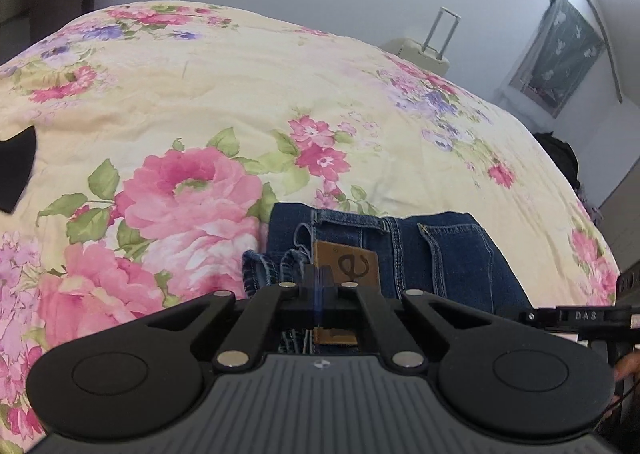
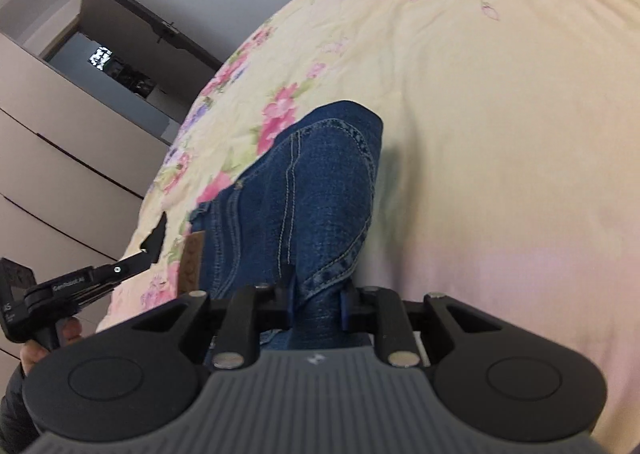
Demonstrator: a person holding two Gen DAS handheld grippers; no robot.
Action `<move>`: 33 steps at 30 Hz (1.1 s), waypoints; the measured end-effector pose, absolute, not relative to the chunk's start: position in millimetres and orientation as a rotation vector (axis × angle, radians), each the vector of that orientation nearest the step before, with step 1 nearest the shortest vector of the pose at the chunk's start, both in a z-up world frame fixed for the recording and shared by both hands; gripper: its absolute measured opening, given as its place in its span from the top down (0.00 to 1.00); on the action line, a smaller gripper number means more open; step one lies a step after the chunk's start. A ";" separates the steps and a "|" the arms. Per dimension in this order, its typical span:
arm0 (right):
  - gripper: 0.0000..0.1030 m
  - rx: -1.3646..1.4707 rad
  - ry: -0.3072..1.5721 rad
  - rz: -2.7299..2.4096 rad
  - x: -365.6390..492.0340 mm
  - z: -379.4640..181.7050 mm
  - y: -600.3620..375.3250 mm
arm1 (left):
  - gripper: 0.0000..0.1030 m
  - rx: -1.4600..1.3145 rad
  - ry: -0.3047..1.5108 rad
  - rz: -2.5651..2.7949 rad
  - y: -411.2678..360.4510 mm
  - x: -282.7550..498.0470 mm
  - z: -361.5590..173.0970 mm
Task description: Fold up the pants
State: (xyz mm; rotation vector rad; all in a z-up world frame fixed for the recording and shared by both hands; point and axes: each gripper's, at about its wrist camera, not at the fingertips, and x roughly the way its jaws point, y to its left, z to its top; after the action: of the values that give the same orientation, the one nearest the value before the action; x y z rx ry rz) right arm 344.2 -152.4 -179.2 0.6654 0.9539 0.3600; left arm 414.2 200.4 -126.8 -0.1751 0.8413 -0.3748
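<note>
Dark blue jeans lie folded on a floral bedspread, waistband and brown leather patch toward me. My left gripper is shut on the waistband by the patch. In the right wrist view the jeans stretch away from me. My right gripper is shut on a bunched fold of denim at their near end. The left gripper shows at the left of that view, and the right gripper's body at the right of the left wrist view.
The bedspread covers the bed in all directions. A cream suitcase stands behind the bed by the white wall. A dark bag sits at the bed's right. Wardrobe doors and a dark doorway are at the left.
</note>
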 end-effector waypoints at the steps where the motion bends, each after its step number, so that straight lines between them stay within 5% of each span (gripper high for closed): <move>1: 0.85 0.645 0.958 0.342 345.2 -182.4 -151.8 | 1.00 -0.154 0.836 -0.399 193.4 409.9 -128.0; 7: 0.76 0.612 0.998 0.269 355.3 -205.6 -156.5 | 1.00 -0.027 0.849 -0.446 159.9 389.1 -147.9; 15: 0.70 0.353 0.916 0.223 318.9 -157.4 -149.0 | 0.96 0.104 0.888 -0.338 153.5 381.2 -168.9; 23: 0.69 0.142 0.889 0.210 268.6 -125.7 -130.5 | 0.90 0.259 0.806 -0.198 144.5 349.8 -117.8; 29: 0.44 0.099 0.798 0.225 226.1 -72.6 -127.4 | 0.76 0.311 0.697 -0.155 150.2 301.6 -33.5; 33: 0.33 0.071 0.702 0.233 188.3 -29.7 -124.7 | 0.46 0.299 0.600 -0.105 159.6 261.9 21.9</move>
State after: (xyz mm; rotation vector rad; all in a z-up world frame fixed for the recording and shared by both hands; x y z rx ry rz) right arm 188.3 -124.7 -29.7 0.0713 0.7020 0.2331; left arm 261.9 159.6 21.9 0.2990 0.5998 -0.1046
